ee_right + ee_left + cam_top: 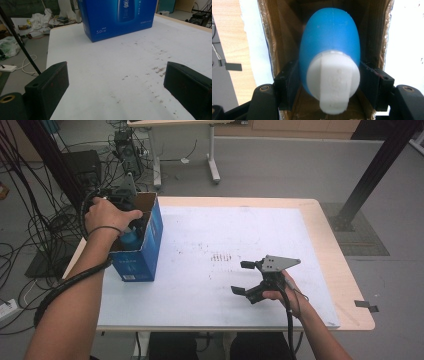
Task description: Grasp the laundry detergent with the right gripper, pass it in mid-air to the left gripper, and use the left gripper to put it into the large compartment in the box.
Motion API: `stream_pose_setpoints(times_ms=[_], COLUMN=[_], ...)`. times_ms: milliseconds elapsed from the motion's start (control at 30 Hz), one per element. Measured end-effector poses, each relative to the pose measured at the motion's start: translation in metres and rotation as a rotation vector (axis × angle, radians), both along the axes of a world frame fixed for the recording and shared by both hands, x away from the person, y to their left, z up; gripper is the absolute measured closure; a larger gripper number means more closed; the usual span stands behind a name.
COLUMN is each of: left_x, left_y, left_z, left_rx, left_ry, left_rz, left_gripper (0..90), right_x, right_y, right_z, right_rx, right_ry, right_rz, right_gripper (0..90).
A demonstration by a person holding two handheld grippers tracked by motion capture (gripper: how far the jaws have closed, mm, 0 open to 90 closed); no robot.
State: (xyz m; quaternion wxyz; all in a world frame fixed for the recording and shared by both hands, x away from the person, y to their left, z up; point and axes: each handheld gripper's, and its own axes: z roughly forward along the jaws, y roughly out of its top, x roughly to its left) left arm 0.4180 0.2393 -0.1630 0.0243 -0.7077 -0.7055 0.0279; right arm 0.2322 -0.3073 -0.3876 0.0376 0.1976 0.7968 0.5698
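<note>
Fingers of the left gripper clamp a blue bottle inside the "5.0" box; right gripper fingers gape.

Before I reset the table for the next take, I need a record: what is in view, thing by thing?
bottle: 1, blue with white cap, inside the box, clamped between the left tool's jaws
box: 1, blue cardboard, open top, table's left edge
sheet: 1, white, stained, covering the table
table: 1, light wood
cables: many, black, on the floor at left
left tool: 1, black, reaching down into the box, shut on the bottle
right tool: 1, black, above the sheet near the front edge, jaws wide open, nothing between them
</note>
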Motion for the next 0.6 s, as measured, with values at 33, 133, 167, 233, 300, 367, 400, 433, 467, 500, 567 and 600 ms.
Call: stream_pose_setpoints(times_ms=[33,133,167,233,300,367,400,433,467,500,567,600], left_x=[-0.001,-0.002,-0.002,-0.003,-0.004,-0.006,-0.006,-0.007,-0.007,-0.008,-0.01,-0.011], left_y=[0.001,0.001,0.001,0.0,-0.002,-0.005,-0.006,-0.008,-0.009,-0.01,-0.015,-0.016], left_z=[0.002,0.007,0.01,0.015,0.02,0.026,0.029,0.031,0.033,0.035,0.04,0.043], left_rx=[-0.006,-0.009,-0.008,-0.008,0.001,0.014,0.013,0.019,0.022,0.026,0.035,0.032], left_ry=[-0.003,-0.01,-0.01,-0.016,-0.018,-0.026,-0.028,-0.031,-0.034,-0.036,-0.044,-0.046], left_rz=[0.001,-0.002,-0.003,-0.008,-0.014,-0.024,-0.025,-0.028,-0.03,-0.034,-0.045,-0.05], left_gripper=[35.7,35.7,35.6,35.0,32.9,32.3,31.6,31.6,31.3,29.7,28.4,26.5], right_x=[0.0,0.0,0.0,0.0,0.0,-0.001,-0.001,-0.001,-0.001,-0.001,-0.002,-0.002], right_y=[0.0,0.0,0.0,0.0,0.0,-0.001,-0.001,-0.001,-0.001,-0.001,-0.002,-0.002], right_z=[0.0,0.001,0.001,0.001,0.002,0.002,0.002,0.003,0.003,0.003,0.004,0.005], right_rx=[0.001,0.003,0.003,0.001,0.003,0.003,0.003,0.003,0.004,0.004,0.003,0.002], right_ry=[0.0,-0.002,-0.002,-0.003,-0.004,-0.004,-0.004,-0.005,-0.007,-0.008,-0.01,-0.01], right_rz=[0.0,-0.001,-0.001,0.0,0.001,-0.001,-0.001,-0.002,-0.002,-0.002,-0.003,-0.003], right_gripper=[6.0,6.0,6.1,6.1,6.1,6.1,6.1,6.1,6.1,6.1,6.1,6.1])
